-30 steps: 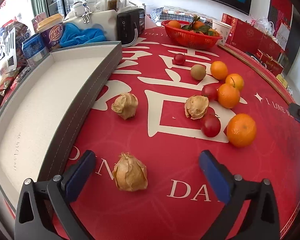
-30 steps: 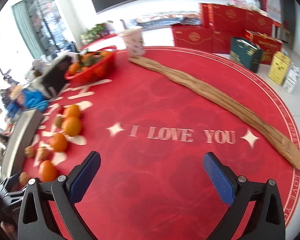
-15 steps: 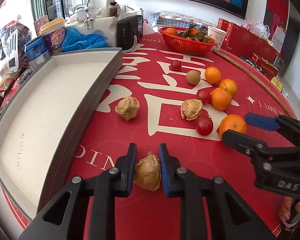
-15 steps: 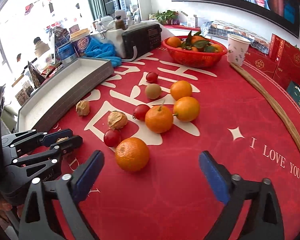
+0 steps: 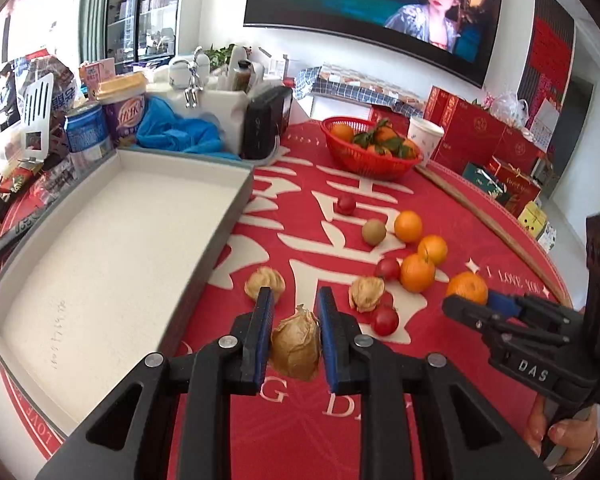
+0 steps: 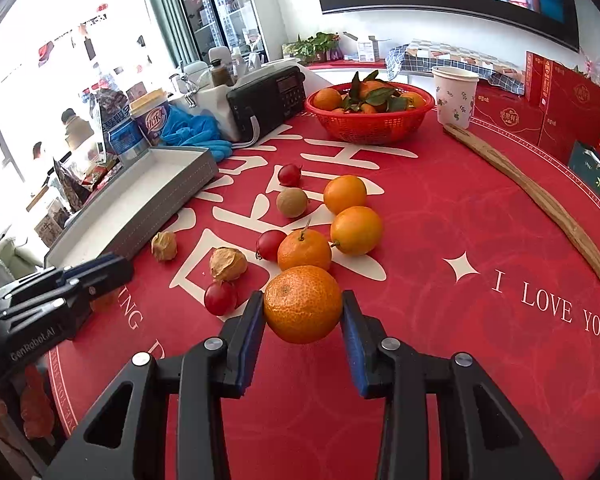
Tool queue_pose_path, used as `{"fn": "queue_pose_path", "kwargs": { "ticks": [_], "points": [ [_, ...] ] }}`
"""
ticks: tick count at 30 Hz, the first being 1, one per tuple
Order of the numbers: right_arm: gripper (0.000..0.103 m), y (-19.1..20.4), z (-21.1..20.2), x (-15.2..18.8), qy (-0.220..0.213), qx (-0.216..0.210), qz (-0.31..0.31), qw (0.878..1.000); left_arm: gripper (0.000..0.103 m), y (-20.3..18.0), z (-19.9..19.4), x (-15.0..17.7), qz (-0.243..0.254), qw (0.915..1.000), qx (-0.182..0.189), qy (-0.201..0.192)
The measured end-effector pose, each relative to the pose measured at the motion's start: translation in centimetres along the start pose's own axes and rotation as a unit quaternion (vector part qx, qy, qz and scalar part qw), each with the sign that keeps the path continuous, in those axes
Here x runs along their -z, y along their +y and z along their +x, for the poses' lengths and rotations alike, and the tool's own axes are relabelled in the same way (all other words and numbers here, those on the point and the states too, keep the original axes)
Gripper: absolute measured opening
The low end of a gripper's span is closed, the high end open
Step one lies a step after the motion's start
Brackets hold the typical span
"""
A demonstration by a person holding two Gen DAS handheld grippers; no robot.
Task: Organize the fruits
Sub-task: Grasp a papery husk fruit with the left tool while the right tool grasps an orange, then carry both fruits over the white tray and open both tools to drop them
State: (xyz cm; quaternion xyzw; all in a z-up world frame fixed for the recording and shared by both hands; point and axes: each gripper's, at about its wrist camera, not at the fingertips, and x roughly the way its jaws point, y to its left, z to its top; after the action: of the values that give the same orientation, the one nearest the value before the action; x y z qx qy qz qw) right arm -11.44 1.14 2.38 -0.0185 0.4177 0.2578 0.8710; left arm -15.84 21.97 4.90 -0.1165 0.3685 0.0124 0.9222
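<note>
Husk fruit (image 5: pixel 296 344) sits pinched in the left gripper (image 5: pixel 294 338) beside the empty tray (image 5: pixel 236 216), likely bound there; right gripper (image 6: pixel 303 320) jaws are closing on the orange (image 6: pixel 302 304), pads touching

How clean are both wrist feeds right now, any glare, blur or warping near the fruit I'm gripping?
Left wrist view: husked fruit between the left gripper pads is sharp; the tray rim bows from fisheye, and the corners are black. Right wrist view: tangerine in the closing right gripper is crisp; the windows at left are blown out.
</note>
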Motion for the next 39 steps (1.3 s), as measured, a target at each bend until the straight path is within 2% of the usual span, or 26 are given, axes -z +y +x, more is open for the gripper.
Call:
{"fn": "queue_pose_path", "kwargs": {
  "ticks": [7,9,12,16,21,25,32,39],
  "points": [
    [0.039,1.7,-0.1,-1.9,-0.006,-0.003,0.01,1.0,0.024,4.1,0.3,-5.3,-0.043,0.9965,-0.055,-0.045],
    [0.039,2.8,0.6,-2.9,0.004,-0.013,0.009,1.0,0.024,5.9,0.2,-5.4,-0.057,0.9939,-0.079,-0.053],
    [0.039,5.4,1.7,-4.7,0.01,-0.012,-0.013,1.0,0.024,8.6,0.1,-5.1,-0.083,0.9901,-0.102,-0.049],
    [0.039,9.5,4.0,-7.3,0.023,-0.033,-0.03,0.999,0.024,11.8,0.1,-4.6,-0.116,0.9837,-0.13,-0.043],
    [0.039,14.6,6.8,-9.3,0.041,-0.052,-0.061,0.996,0.024,14.8,0.2,-4.0,-0.155,0.9764,-0.147,-0.028],
    [0.039,17.4,8.8,-10.0,0.057,-0.059,-0.075,0.994,0.024,16.2,0.8,-3.6,-0.181,0.9731,-0.142,-0.01],
    [0.039,19.5,10.4,-10.8,0.073,-0.059,-0.087,0.992,0.024,16.4,0.9,-3.2,-0.184,0.9728,-0.141,-0.006],
    [0.039,20.4,11.5,-10.9,0.082,-0.058,-0.091,0.991,0.024,16.7,1.9,-2.6,-0.191,0.9718,-0.138,0.016]
  ]
}}
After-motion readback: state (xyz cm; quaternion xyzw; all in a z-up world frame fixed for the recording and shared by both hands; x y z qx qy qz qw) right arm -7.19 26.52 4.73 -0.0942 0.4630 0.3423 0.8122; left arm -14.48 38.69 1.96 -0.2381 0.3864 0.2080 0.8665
